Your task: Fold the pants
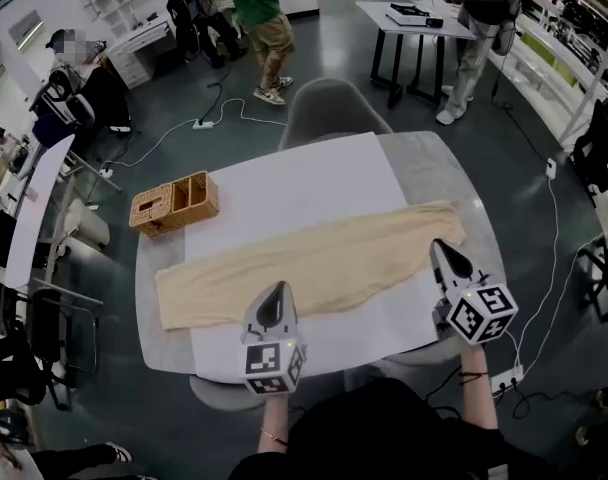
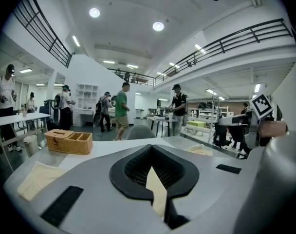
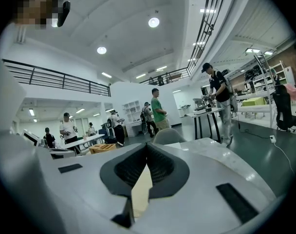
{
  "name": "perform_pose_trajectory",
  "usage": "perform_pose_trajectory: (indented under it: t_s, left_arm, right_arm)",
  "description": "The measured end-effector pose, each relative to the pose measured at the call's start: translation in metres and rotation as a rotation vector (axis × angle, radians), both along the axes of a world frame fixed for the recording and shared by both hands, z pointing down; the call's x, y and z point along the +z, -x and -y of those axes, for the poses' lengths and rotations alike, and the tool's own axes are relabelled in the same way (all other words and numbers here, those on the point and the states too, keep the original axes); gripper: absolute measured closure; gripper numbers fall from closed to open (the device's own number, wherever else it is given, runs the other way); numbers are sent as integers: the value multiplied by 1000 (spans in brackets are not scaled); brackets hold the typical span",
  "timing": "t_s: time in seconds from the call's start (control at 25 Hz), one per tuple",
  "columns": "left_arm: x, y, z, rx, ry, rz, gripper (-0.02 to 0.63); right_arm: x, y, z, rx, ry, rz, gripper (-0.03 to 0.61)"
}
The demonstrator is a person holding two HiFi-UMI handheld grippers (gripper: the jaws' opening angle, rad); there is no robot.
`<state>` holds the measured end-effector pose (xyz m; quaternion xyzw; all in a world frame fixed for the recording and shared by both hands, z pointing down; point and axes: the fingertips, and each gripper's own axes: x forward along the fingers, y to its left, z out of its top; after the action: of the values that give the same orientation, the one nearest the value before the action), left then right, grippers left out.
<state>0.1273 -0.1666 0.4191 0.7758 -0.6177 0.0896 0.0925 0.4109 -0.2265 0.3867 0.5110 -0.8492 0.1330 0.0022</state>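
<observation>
The pants (image 1: 314, 260) are gripped by both tools. The left gripper (image 1: 278, 293) is closed on a sliver of the beige cloth, and the right gripper (image 1: 440, 248) is clamped on the same cloth towards its right end. The pants are laid flat on the table (image 1: 439, 173), with the long axis run from left to right and the right end angled slightly farther away. Which end is the waist cannot be told. A wicker basket (image 1: 174, 204) is set beyond and left of the left gripper.
</observation>
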Motion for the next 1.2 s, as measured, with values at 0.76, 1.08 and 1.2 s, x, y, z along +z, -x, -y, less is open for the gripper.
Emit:
perform_pose_trajectory:
  t_s: [0.76, 1.08, 1.2]
  left_arm:
    - [97, -90, 91, 263, 274, 13, 606]
    - [132, -108, 116, 312, 354, 16, 606]
    - [141, -112, 121, 316, 380, 17, 606]
  right_arm:
    - [131, -99, 103, 163, 347, -113, 562]
    - [175, -137, 140, 192, 454, -219, 489]
    - [190, -152, 150, 205, 501, -233, 458]
